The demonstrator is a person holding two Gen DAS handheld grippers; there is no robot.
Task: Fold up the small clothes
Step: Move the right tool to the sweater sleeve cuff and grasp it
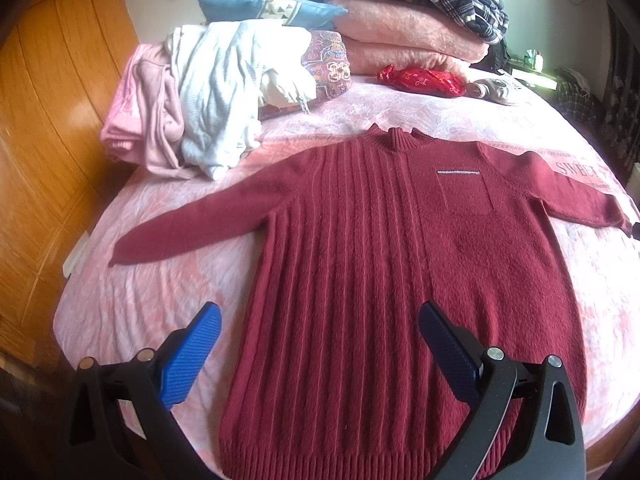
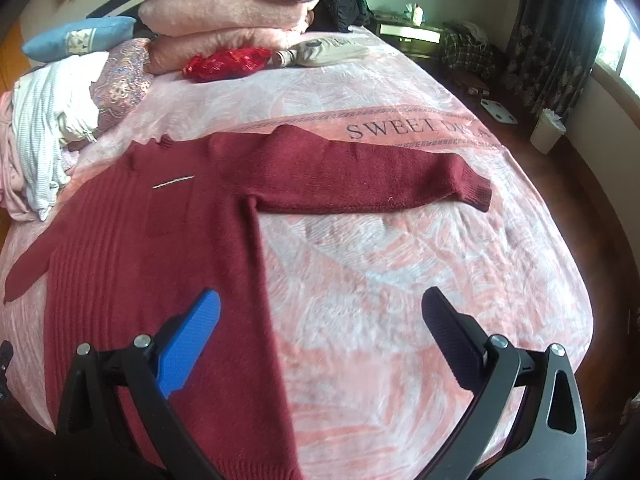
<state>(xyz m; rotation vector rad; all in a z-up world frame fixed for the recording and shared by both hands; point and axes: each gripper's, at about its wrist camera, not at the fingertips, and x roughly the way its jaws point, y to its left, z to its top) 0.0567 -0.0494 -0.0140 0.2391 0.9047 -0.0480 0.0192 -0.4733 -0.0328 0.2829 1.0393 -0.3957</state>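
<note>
A dark red knit sweater lies flat, front up, on the pink bedspread, both sleeves spread out sideways and the collar at the far end. My left gripper hovers open over the sweater's lower left part, near the hem, holding nothing. In the right wrist view the same sweater fills the left half, and its right sleeve stretches across the bed. My right gripper hangs open above the sweater's right side edge and the bare bedspread, holding nothing.
A heap of white and pink clothes lies at the far left of the bed. Folded pink blankets with a plaid cloth on top, a blue pillow and a red bag sit at the head. Wooden floor lies left.
</note>
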